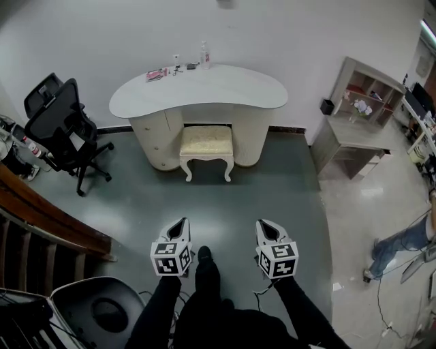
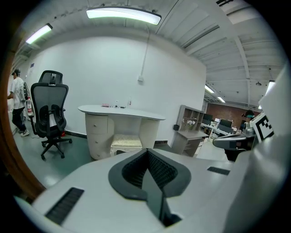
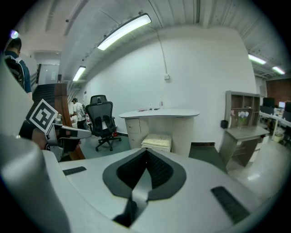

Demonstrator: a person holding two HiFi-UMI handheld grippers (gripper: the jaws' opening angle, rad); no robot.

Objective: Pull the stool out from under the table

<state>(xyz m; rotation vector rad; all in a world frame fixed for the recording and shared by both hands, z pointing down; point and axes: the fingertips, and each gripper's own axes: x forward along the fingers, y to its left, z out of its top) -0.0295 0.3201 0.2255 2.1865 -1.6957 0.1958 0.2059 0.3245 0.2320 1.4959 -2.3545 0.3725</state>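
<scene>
Floor [image 1: 272, 198] of grey-green runs from me to a white curved table [image 1: 204, 92] set against the white wall, with a black office chair [image 1: 65, 129] to its left and a grey desk [image 1: 347, 136] to its right. The stool [image 1: 206, 141] stands partly under the tabletop, between the two cabinets. My left gripper [image 1: 180, 223] and right gripper [image 1: 263, 225] are both closed on nothing, well apart from the stool.

Bright, even ceiling tube lights [image 2: 123, 14] — fisheye bending at edges, dark vignetted corners — near jaws soft.
</scene>
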